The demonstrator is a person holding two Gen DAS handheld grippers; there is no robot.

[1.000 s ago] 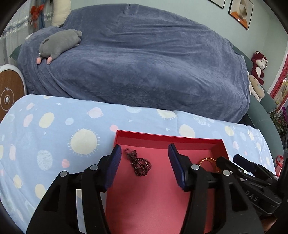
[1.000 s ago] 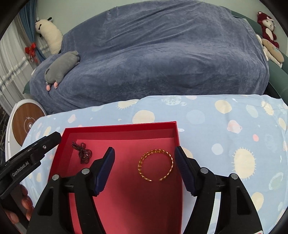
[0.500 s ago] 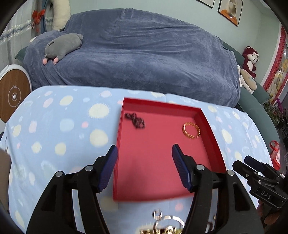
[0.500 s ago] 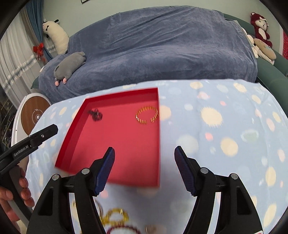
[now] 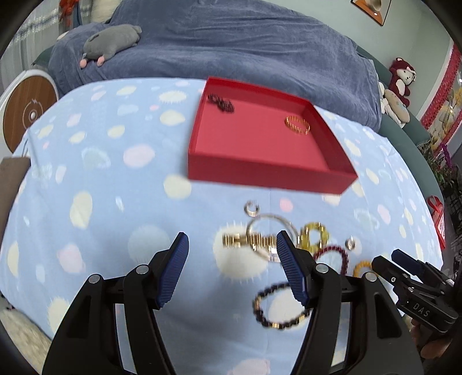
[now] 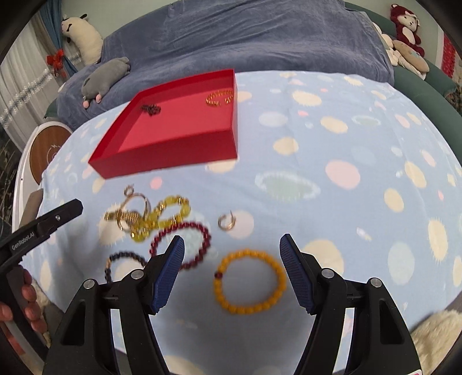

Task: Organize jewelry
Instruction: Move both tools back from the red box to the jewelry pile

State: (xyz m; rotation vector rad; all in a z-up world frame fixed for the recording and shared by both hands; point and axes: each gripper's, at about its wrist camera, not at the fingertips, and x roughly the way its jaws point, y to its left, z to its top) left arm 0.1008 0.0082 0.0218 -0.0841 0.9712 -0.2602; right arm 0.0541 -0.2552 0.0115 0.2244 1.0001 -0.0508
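A red tray (image 5: 268, 178) (image 6: 173, 153) lies on the spotted blue cloth and holds a dark bead string (image 5: 221, 103) and a gold bracelet (image 5: 297, 124). Loose jewelry lies in front of it: a gold chain piece (image 5: 251, 240), a yellow bead bracelet (image 6: 170, 213), a dark red bead bracelet (image 6: 184, 245), an orange bead bracelet (image 6: 249, 281), a dark bead bracelet (image 5: 277, 305) and small rings (image 6: 227, 221). My left gripper (image 5: 232, 271) is open and empty above the gold chain. My right gripper (image 6: 232, 271) is open and empty above the orange bracelet.
A sofa under a dark blue cover (image 5: 231, 43) stands behind the table, with a grey plush toy (image 5: 111, 37) on it. A round wooden stool (image 5: 26, 109) stands at the left. More plush toys (image 6: 404, 20) sit at the right.
Both grippers have pulled back from over the tray toward the table's near side. The loose jewelry pile has come into view. Both stay open and empty.
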